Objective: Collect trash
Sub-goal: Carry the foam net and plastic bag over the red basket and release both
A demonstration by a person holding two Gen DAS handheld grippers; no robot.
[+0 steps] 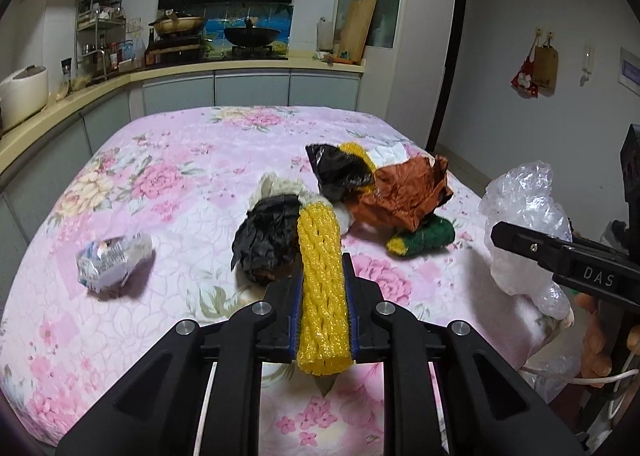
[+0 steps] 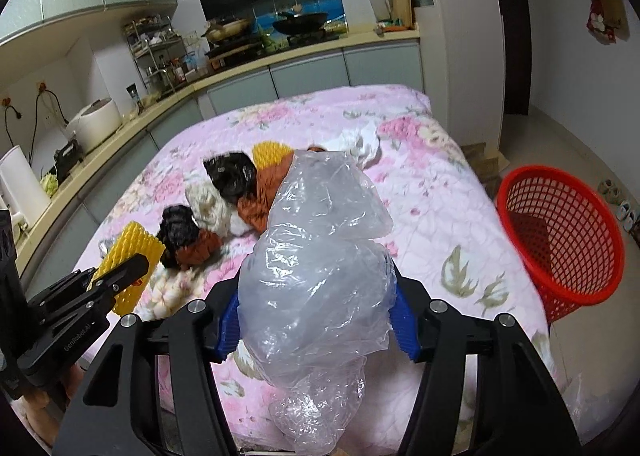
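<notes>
My left gripper [image 1: 322,266] is shut on a yellow foam net sleeve [image 1: 322,296], held just above the pink floral tablecloth [image 1: 180,176]. My right gripper [image 2: 316,308] is shut on a crumpled clear plastic bag [image 2: 320,240], its blue pads pressing on both sides. More trash lies on the cloth: a black bag [image 1: 268,240], brown paper [image 1: 404,192], a green and yellow foam roll [image 1: 424,240] and a crumpled white wrapper [image 1: 112,260]. The left wrist view shows a right gripper finger [image 1: 532,246] against the clear bag [image 1: 520,200]. In the right wrist view the left gripper [image 2: 120,274] carries the yellow sleeve [image 2: 128,252].
A red mesh basket [image 2: 560,236] stands on the floor beside the table's right edge. A kitchen counter [image 1: 200,70] with a stove, pans and a rice cooker [image 1: 24,96] runs along the left and far sides. White tissue [image 2: 360,140] lies far back on the cloth.
</notes>
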